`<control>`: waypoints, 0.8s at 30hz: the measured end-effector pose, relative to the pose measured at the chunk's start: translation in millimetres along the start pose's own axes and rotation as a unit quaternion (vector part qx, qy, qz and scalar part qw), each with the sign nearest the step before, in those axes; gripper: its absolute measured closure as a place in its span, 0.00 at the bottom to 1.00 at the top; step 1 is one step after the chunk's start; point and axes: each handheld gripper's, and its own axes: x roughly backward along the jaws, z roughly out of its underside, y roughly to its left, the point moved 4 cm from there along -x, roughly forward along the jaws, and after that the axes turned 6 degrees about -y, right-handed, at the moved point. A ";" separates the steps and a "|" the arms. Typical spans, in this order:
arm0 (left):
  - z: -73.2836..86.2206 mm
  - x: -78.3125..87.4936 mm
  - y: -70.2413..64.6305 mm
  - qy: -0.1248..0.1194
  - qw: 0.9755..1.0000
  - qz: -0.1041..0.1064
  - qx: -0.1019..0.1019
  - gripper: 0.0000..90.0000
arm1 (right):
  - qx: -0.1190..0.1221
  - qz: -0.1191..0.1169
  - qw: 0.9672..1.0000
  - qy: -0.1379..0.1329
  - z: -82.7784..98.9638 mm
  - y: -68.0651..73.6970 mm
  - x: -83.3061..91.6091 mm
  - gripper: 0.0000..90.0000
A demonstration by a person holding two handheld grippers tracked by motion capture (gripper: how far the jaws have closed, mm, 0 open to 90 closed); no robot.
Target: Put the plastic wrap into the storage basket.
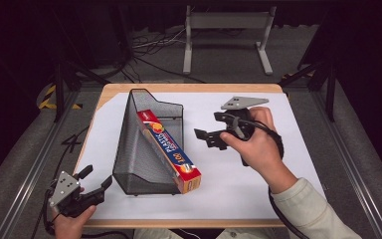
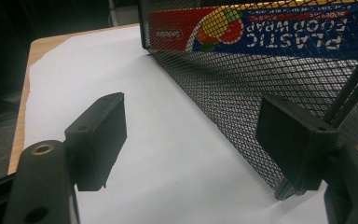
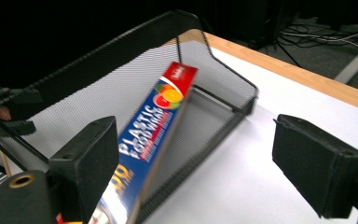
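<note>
High view: wrap box [image 1: 171, 152] half behind mesh

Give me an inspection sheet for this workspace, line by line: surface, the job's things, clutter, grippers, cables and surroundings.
Surface: white sheet covering a wooden table, wood showing at the edges.
Job's things: black mesh file holder on the sheet; a plastic food wrap box lies slanted in it, its near end sticking out past the holder's low front.
Clutter: nothing seen.
Grippers: left gripper at the near left corner, jaws open, beside the holder's mesh wall, holding nothing. Right gripper right of the holder, jaws open, empty, aimed at the box.
Cables: one trails from the right gripper along the forearm; loose cables on the floor behind the table.
Surroundings: dark room, grey metal stand beyond the table, yellow-black floor tape at left.
</note>
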 end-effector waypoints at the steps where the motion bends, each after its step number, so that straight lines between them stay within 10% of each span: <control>1: 0.0 0.1 0.0 0.000 1.000 -0.001 0.000 0.28 | 0.000 0.002 1.000 -0.001 2.2 -3.8 4.8 0.17; 24: -0.3 -0.7 -0.7 0.003 1.000 -0.001 -0.002 0.28 | 0.023 0.032 0.998 -0.045 75.2 -81.3 94.6 0.17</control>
